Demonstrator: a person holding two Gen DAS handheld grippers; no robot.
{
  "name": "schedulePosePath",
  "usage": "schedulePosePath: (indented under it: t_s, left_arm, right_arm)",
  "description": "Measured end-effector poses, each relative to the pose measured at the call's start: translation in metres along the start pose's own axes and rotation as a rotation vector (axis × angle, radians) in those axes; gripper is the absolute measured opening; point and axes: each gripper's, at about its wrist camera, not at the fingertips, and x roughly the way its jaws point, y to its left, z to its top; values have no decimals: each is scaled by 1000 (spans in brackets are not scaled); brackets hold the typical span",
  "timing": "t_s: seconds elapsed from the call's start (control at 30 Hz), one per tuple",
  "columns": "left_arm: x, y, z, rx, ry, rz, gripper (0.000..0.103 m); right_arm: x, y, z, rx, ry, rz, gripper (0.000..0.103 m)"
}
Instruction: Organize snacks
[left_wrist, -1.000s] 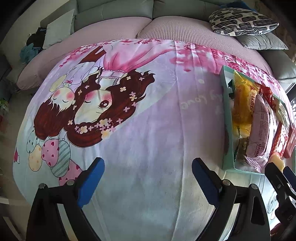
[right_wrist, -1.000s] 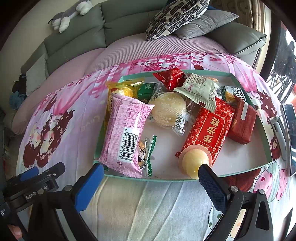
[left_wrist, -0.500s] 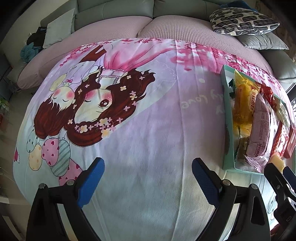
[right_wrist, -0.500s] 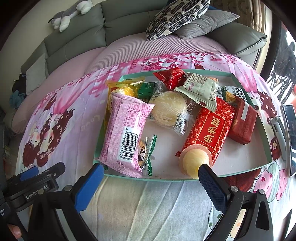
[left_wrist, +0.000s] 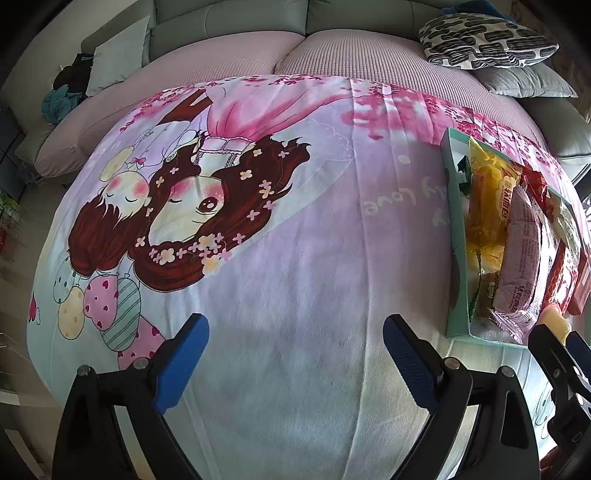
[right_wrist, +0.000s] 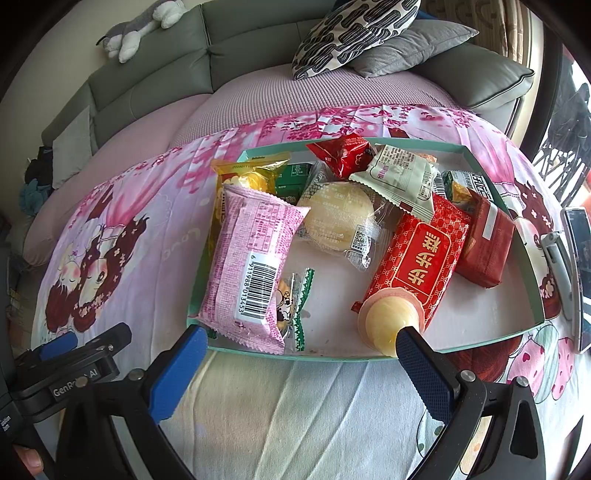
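A shallow teal tray (right_wrist: 461, 347) lies on a cartoon-print blanket and holds several snacks: a pink packet with a barcode (right_wrist: 251, 266), a red patterned packet (right_wrist: 417, 266), a round pale cake in clear wrap (right_wrist: 334, 218), a yellow packet (right_wrist: 243, 177) and a pale yellow jelly cup (right_wrist: 388, 325). My right gripper (right_wrist: 297, 363) is open and empty just in front of the tray's near edge. My left gripper (left_wrist: 295, 350) is open and empty over bare blanket, left of the tray (left_wrist: 452, 258).
The blanket (left_wrist: 258, 258) covers a round pink bed with a grey sofa behind. A patterned pillow (right_wrist: 354, 33) and a grey pillow (right_wrist: 413, 48) lie at the back. A phone on a stand (right_wrist: 578, 266) sits right of the tray.
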Motion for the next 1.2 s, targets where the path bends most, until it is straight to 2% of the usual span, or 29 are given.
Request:
schedulePosePath:
  t_s: [1.2]
  left_arm:
    - [-2, 2, 2, -11, -5, 41, 95]
  right_arm:
    - [-1, -2, 1, 11, -4, -1, 103]
